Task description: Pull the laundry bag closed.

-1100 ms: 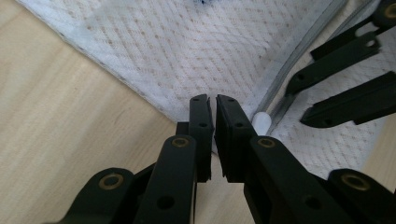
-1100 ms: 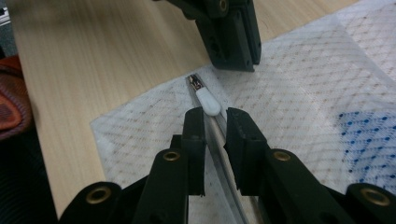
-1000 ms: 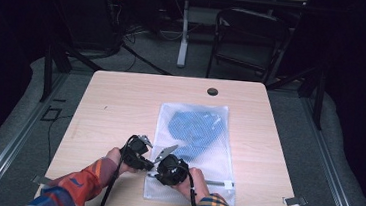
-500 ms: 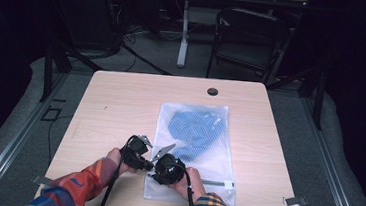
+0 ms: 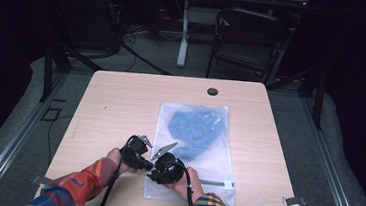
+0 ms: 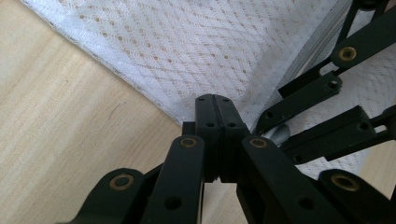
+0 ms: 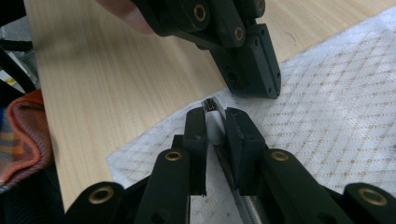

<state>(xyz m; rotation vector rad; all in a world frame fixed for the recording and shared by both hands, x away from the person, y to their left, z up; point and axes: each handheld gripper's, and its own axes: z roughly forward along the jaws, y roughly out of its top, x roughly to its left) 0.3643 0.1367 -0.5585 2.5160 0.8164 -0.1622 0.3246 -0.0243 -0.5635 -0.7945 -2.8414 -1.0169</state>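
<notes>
One wooden worktop (image 5: pixel 120 107) with a white mesh bag (image 5: pixel 194 149) lying flat on it, blue cloth (image 5: pixel 193 129) inside. Left gripper (image 6: pixel 215 100) has its jaws fully closed at the bag's near-left corner, and right gripper (image 7: pixel 215 116) pinches the bag's white zipper pull (image 7: pixel 215 126) right beside it.

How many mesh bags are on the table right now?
1: the white mesh bag lies on the table's right-centre, a blue item inside; both tools work its near left corner. None seems hidden.
</notes>
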